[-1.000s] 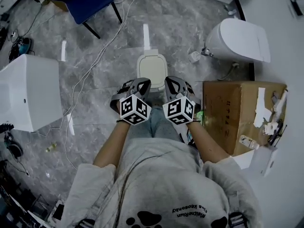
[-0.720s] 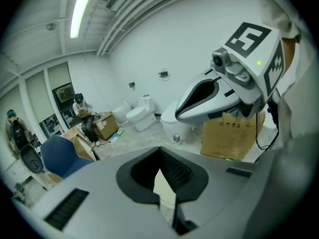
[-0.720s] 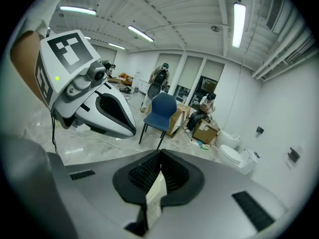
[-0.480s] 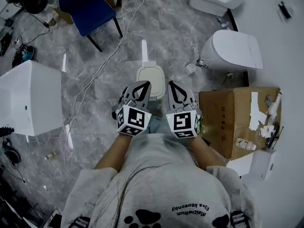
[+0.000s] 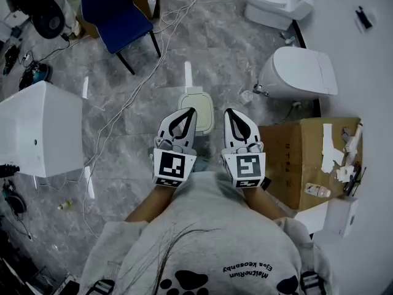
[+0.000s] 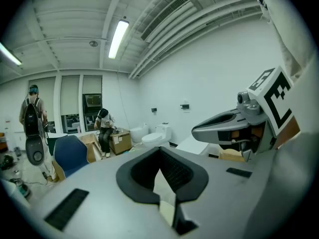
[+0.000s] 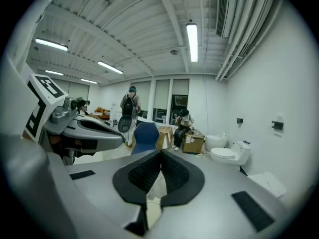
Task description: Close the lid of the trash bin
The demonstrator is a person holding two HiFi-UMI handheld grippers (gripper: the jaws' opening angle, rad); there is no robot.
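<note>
- Cream trash bin [image 5: 198, 102] stands on the marble floor [image 5: 233, 54], lid down.
- Left tongs [image 5: 191, 111] and right tongs [image 5: 228, 112] are both pressed together, empty, side by side.

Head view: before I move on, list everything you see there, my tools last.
trash bin: one, cream-white, on the floor just ahead of both tools, lid looks down
chair: one, blue, top left
far toilet: one, white, top right
near toilet: one, white, right of the bin
cardboard box: one, brown, right, beside the right tool
cabinet: one, white, left edge
cables: several, white and dark, across the grey floor, upper left
shirt: one, grey, bottom centre
left tool: one, grey with marker cube, shut, empty
right tool: one, grey with marker cube, shut, empty
</note>
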